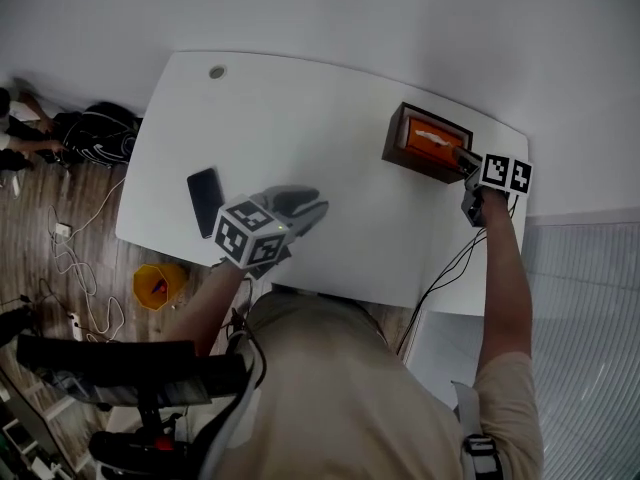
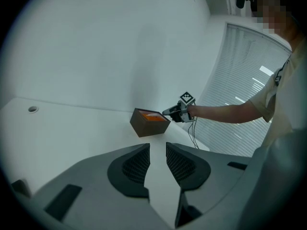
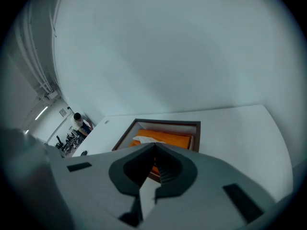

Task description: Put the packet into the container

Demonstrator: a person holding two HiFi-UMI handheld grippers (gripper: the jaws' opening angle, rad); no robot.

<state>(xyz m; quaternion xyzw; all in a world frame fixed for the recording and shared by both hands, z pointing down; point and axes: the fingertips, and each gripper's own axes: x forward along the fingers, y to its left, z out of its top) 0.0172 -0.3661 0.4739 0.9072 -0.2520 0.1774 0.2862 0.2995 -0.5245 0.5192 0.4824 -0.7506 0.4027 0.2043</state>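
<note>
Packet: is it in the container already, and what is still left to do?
Done: the orange packet lies inside the brown container. In hand: the right gripper is shut at the container's near edge; I cannot tell whether it pinches the packet. The left gripper is open and empty above the table. Left: probably only to draw the right gripper away.

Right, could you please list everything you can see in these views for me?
table: one, white, centre
container: one, brown, table's far right
packet: one, orange, inside the container
phone: one, black, table's left edge
bin: one, yellow, floor left of the table
cables: several, pale, floor at left
bystander: one, dark top, beyond the table's far end
left gripper: one, grey, jaws apart, empty, over the table's near side
right gripper: one, grey, jaws shut, at the container's rim
</note>
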